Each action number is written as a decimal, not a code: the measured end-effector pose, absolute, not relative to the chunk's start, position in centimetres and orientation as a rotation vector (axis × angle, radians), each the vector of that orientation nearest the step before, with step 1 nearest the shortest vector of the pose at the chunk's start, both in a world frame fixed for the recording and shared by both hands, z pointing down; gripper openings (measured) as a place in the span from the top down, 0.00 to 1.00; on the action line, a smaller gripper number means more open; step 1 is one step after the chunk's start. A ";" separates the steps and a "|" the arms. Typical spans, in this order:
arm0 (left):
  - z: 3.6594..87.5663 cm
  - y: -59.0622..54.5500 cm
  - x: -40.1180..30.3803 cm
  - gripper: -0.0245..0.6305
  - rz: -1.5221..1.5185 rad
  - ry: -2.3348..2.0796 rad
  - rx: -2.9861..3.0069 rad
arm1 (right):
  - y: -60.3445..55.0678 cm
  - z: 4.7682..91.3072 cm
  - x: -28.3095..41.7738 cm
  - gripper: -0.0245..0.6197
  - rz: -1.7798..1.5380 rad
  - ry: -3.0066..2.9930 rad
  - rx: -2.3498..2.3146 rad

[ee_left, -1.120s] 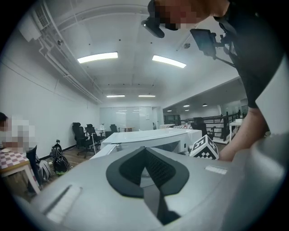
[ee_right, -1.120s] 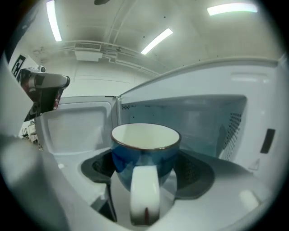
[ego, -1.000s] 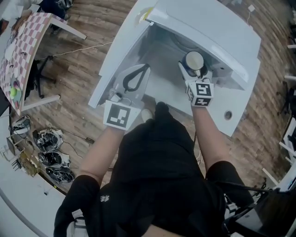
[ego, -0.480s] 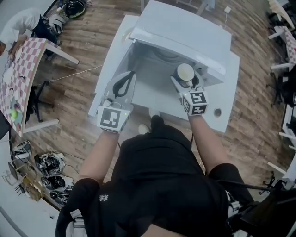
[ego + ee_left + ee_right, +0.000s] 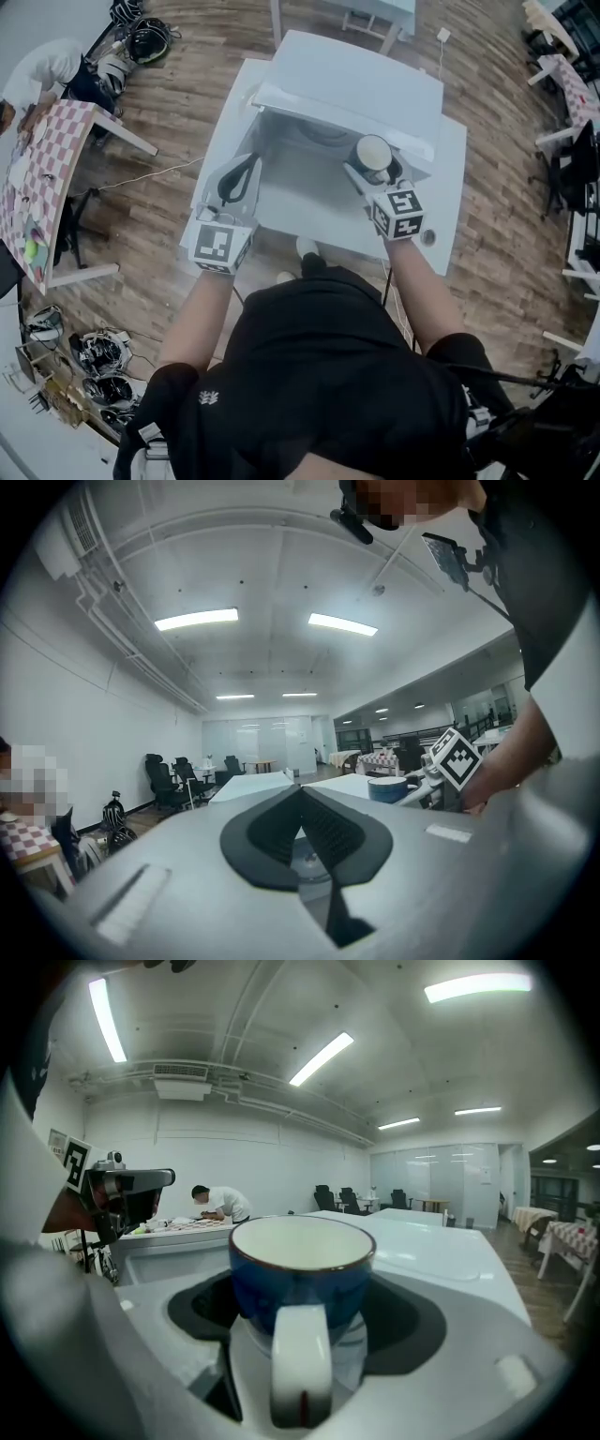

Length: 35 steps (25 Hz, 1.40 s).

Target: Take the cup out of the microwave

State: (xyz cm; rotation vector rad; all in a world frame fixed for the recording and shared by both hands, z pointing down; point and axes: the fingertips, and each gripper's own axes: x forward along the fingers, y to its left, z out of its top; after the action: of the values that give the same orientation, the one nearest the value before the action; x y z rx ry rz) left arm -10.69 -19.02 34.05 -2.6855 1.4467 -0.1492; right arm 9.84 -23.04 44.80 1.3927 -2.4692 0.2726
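Just a blue cup (image 5: 298, 1277), white inside, pale handle (image 5: 300, 1372).

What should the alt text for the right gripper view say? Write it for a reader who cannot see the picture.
A blue cup with a white inside and a white handle sits clamped between the right gripper's jaws, handle toward the camera. Behind it a white surface stretches away, and the left gripper shows at the far left.

cup (image 5: 373, 153) sitting between right gripper (image 5: 372, 174) jaws at microwave (image 5: 356, 84) front, left gripper (image 5: 246, 165) hovering left of it, microwave standing on table (image 5: 452, 192)
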 end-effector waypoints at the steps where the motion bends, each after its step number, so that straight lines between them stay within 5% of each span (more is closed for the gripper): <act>1: 33.6 -19.1 -10.6 0.95 -0.145 1.445 -2.680 | -23.1 44.2 10.0 0.35 0.263 -2.474 1.388; 35: 21.0 -23.5 -13.4 0.95 -0.061 1.421 -2.564 | -27.4 29.8 11.5 0.35 0.217 -2.576 1.367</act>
State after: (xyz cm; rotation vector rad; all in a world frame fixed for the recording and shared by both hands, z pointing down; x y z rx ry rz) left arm -13.42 -23.54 21.04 -2.5639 1.4208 -0.0606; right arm 11.48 -27.45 29.76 1.3673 -2.5760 0.2173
